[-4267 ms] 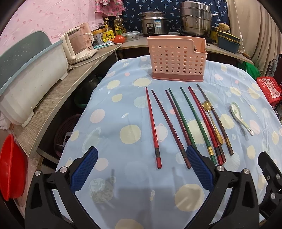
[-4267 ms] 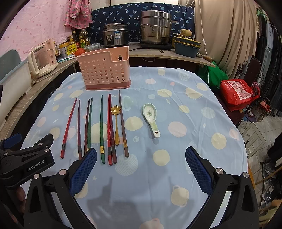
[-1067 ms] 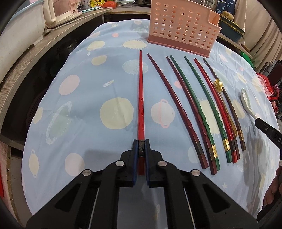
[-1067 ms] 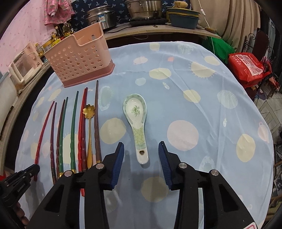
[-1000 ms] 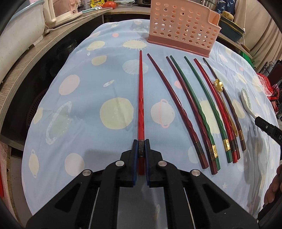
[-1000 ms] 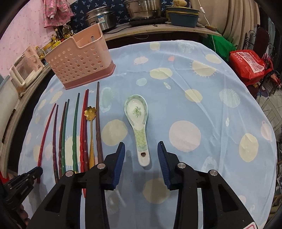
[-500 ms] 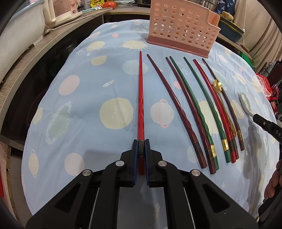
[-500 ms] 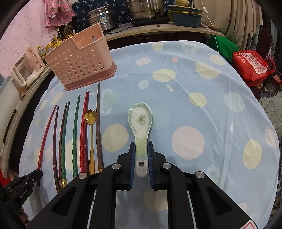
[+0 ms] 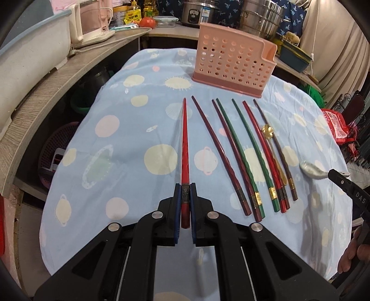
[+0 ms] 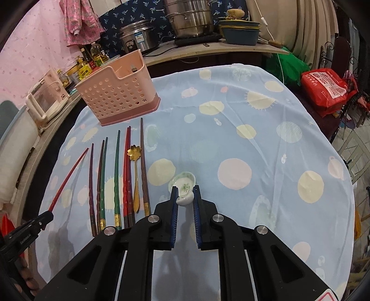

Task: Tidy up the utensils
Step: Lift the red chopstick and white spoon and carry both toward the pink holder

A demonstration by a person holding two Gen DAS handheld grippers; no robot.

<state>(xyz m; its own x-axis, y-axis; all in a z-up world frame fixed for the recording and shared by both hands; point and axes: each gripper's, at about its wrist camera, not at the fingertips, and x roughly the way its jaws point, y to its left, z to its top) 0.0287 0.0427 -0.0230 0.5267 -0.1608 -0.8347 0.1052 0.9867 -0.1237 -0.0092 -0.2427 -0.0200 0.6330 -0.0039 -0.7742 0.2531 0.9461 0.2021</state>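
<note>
My left gripper (image 9: 185,188) is shut on the thick end of a red chopstick (image 9: 185,143), lifted and pointing at the pink perforated utensil basket (image 9: 233,62). My right gripper (image 10: 185,192) is shut on the handle of a white ceramic spoon (image 10: 183,183) and holds it raised above the tablecloth. Several dark red, green and brown chopsticks (image 9: 240,150) and a gold flower spoon (image 9: 268,130) lie in a row on the cloth. The basket (image 10: 115,90) stands at the far side of the table.
The round table has a blue spotted cloth (image 10: 254,143). A counter behind holds a rice cooker (image 10: 138,37), steel pots (image 10: 189,18) and bottles. A red bag (image 10: 328,88) sits to the right. A white kettle (image 9: 90,23) stands on the left shelf.
Both grippers have lifted: the red chopstick's tip rose off the cloth, and the ceramic spoon came up off the table and tilted toward me in the right gripper.
</note>
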